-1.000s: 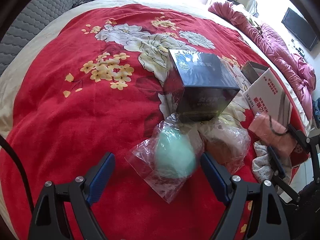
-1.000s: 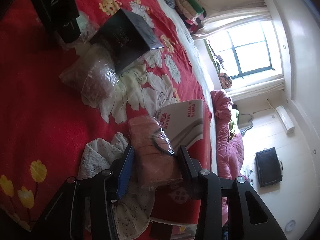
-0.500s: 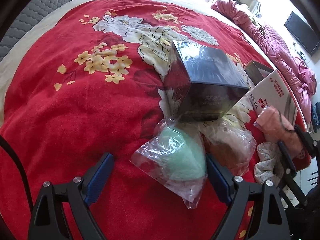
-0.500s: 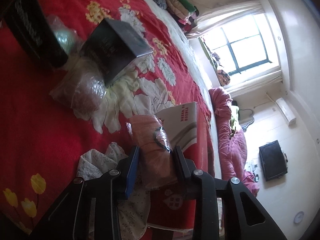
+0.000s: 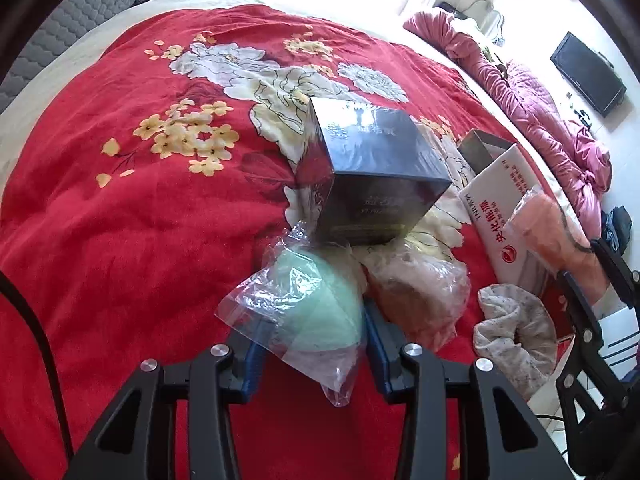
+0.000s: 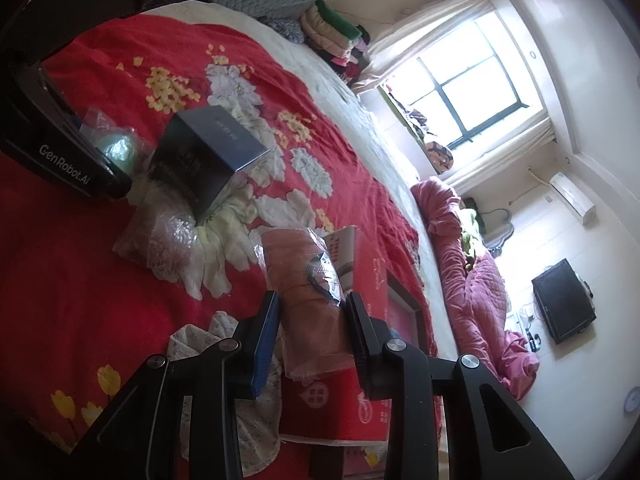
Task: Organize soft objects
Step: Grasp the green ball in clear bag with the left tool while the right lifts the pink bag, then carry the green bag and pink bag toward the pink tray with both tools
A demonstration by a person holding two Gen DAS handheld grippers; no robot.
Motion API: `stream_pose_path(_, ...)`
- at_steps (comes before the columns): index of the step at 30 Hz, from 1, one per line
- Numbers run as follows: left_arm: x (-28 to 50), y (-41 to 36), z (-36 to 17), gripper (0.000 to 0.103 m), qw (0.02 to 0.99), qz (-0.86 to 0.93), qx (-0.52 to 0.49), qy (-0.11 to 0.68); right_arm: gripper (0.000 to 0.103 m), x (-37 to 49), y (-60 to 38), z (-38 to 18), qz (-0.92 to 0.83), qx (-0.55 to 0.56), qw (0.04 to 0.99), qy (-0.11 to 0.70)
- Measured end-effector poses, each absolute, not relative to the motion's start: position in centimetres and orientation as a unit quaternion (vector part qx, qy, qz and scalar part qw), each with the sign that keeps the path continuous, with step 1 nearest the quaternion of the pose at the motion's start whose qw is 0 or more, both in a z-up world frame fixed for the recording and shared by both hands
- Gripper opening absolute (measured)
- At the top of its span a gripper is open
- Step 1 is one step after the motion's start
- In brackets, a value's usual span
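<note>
Pink bagged roll (image 6: 308, 296), long axis along right gripper's (image 6: 310, 320) fingers.

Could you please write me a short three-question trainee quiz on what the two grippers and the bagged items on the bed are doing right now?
1. True or false: the right gripper is closed on the bagged pink cloth.
2. What lies between the fingers of the left gripper: A the dark box, B the bagged green item, C the floral cloth?
3. Which bagged thing lies on the red blanket right beside the green one, in front of the dark box?

Key
1. True; it is held clear of the bed.
2. B; the jaws have just been closing on it.
3. The bagged brown item.
</note>
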State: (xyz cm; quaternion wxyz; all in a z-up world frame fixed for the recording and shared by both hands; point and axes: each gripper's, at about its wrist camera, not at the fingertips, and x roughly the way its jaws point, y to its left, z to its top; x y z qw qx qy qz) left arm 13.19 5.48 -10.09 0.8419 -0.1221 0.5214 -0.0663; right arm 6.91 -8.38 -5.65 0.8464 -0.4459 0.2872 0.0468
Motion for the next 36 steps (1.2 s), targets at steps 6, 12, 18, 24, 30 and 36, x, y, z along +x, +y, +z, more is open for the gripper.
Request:
stream_pose_path(6, 11.4, 5.4, -7.6, 0.044, 0.859, -0.057, -0.100, 0.499, 0.035, 6.4, -8.3, -4.9, 0.045, -0.440, 0.853, 0.277)
stream_pose_path(12, 10.2, 4.6, -5.2, 0.044, 0.873, -0.055, -0.079, 0.479, 0.035, 5.6, -8.2, -3.3, 0.046, -0.428, 0.863, 0.263)
stream_pose_path(18, 9.5, 3.6, -2.6, 0.044, 0.885, -0.058, -0.067, 0.458, 0.035, 4.8, -9.0, -1.1, 0.040, -0.403, 0.880, 0.248)
stream_pose_path(24, 8.6, 2.1, -0.3, 0.044, 0.894, -0.070, -0.059, 0.439, 0.035, 4.0, -10.4, 1.2, 0.031, -0.370, 0.897, 0.239)
stream_pose_path(30, 8.1, -0.1, 1.6, 0.044, 0.900, -0.074, -0.042, 0.426, 0.035, 4.0, -12.5, 3.0, 0.032, -0.310, 0.914, 0.258)
stream_pose_path(36, 7.6, -1.9, 3.0, 0.044, 0.904, -0.080, -0.034, 0.418, 0.035, 3.5, -14.3, 4.4, 0.022, -0.284, 0.924, 0.255)
